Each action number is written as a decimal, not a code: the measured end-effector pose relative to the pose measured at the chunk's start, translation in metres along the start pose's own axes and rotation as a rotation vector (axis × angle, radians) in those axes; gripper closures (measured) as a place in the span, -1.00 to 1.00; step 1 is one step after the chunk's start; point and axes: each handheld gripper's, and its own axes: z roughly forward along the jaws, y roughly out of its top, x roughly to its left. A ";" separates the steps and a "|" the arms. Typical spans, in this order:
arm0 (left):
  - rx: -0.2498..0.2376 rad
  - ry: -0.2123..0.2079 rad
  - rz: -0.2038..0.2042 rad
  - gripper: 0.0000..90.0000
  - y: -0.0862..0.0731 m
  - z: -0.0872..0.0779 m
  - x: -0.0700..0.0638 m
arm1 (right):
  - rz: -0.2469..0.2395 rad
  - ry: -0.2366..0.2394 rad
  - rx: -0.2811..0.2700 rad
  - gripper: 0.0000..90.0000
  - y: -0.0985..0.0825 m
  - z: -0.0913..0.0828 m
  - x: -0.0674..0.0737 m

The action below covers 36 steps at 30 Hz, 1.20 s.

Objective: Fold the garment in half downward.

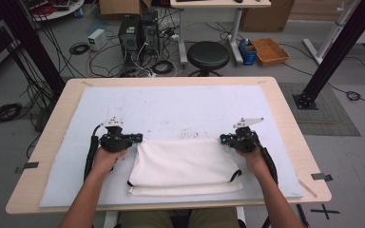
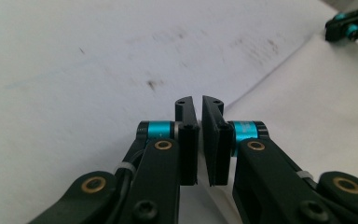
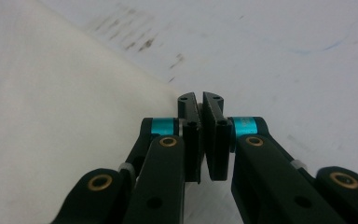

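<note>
A folded white cloth bag [image 1: 185, 164] with thin black trim lies on the near half of the white mat [image 1: 171, 104]. My left gripper [image 1: 138, 138] sits at its far left corner and my right gripper [image 1: 222, 139] at its far right corner, tips pointing inward. In the left gripper view the jaws [image 2: 199, 100] stand almost together with the cloth's [image 2: 307, 116] edge running into them. The right gripper's jaws [image 3: 199, 98] are pressed together just as tightly at the corner of the cloth [image 3: 51, 116]. The right gripper [image 2: 349, 25] also shows far off in the left gripper view.
The mat covers most of a wooden table [image 1: 290, 123]. It carries dark smudges [image 1: 190, 133] just beyond the cloth. A black stool [image 1: 208, 54], computer towers and cables stand on the floor past the far edge. Black frame posts [image 1: 323, 66] flank the table.
</note>
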 end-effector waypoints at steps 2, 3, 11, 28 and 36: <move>-0.025 0.014 -0.030 0.89 0.004 0.002 0.008 | 0.020 -0.023 -0.019 0.94 0.003 0.003 -0.005; -0.040 0.023 -0.033 0.89 0.006 0.004 0.010 | 0.032 -0.035 -0.033 0.94 0.006 0.005 -0.008; -0.096 0.066 -0.027 0.85 0.009 0.014 0.014 | 0.034 -0.124 -0.070 0.93 0.013 0.017 -0.016; 0.002 0.006 0.014 0.08 -0.040 -0.045 -0.039 | -0.021 -0.013 -0.032 0.16 -0.027 -0.045 0.028; 0.083 0.018 0.062 0.68 -0.055 -0.045 -0.047 | -0.019 0.031 0.012 0.74 -0.047 -0.051 0.037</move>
